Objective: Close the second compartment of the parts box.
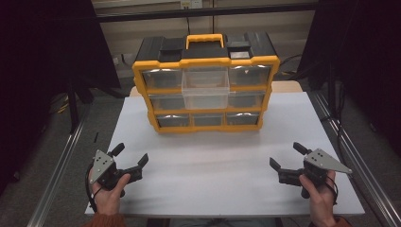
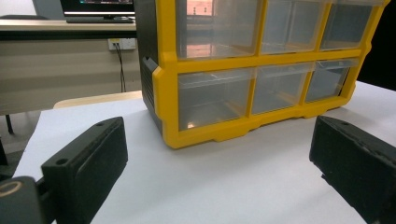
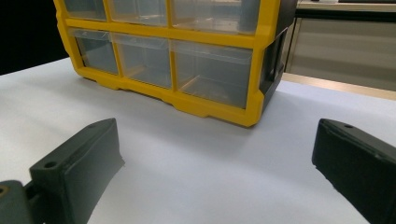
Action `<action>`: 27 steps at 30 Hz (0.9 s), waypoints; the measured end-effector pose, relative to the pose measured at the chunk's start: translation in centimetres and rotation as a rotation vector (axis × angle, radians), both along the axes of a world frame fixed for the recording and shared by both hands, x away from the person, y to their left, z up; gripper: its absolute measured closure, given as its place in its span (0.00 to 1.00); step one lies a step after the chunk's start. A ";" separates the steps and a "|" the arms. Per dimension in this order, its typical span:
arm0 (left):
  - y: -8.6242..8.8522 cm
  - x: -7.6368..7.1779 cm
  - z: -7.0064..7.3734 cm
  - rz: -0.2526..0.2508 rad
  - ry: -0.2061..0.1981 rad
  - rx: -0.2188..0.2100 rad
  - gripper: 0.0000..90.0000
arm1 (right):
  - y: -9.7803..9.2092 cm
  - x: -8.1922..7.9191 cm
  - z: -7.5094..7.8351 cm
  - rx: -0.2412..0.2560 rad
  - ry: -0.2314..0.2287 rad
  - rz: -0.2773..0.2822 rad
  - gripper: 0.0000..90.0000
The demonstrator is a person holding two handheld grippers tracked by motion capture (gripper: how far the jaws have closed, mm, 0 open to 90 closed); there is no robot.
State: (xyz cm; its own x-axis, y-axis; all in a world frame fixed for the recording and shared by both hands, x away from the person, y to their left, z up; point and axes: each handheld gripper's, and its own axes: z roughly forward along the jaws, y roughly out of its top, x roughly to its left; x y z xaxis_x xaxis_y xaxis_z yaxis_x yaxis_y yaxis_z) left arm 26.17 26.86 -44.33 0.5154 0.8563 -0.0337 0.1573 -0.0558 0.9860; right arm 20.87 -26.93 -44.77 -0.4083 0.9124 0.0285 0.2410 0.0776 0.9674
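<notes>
Drawer cabinet (image 1: 205, 85), yellow frame w/ black top and clear drawers, stands at far middle of the white table (image 1: 213, 161); its top-middle drawer (image 1: 205, 80) is pulled out toward the person, others flush. Left gripper (image 1: 130, 158) sits near the table's front-left corner, held low in a hand, jaws spread wide, nothing btwn them, aimed at the cabinet. Right gripper (image 1: 287, 156) mirrors it front-right, jaws also wide apart, empty. Both well apart from cabinet.
</notes>
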 end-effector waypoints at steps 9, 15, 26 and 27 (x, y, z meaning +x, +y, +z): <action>-0.3 0.3 -0.2 0.012 0.022 -0.022 0.05 | -0.1 0.1 -0.2 0.034 0.011 -0.012 0.03; -0.3 0.6 -0.3 0.003 0.036 -0.008 0.05 | 0.3 0.2 -0.4 0.033 -0.002 0.009 0.04; -0.5 0.3 -0.2 -0.026 0.025 0.002 0.05 | 1.3 -0.2 0.0 0.030 -0.029 0.096 0.02; -0.5 0.3 -0.2 -0.018 0.030 0.015 0.05 | 1.3 -0.2 0.0 0.030 -0.030 0.108 0.01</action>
State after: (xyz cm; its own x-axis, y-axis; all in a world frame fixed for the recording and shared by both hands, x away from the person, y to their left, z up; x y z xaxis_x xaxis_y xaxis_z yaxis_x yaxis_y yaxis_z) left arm 26.47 26.38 -44.53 0.5299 0.8473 -0.0369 0.1861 -0.0737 0.9798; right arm 20.65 -25.60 -44.77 -0.5052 0.8620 0.0410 0.2033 0.0727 0.9764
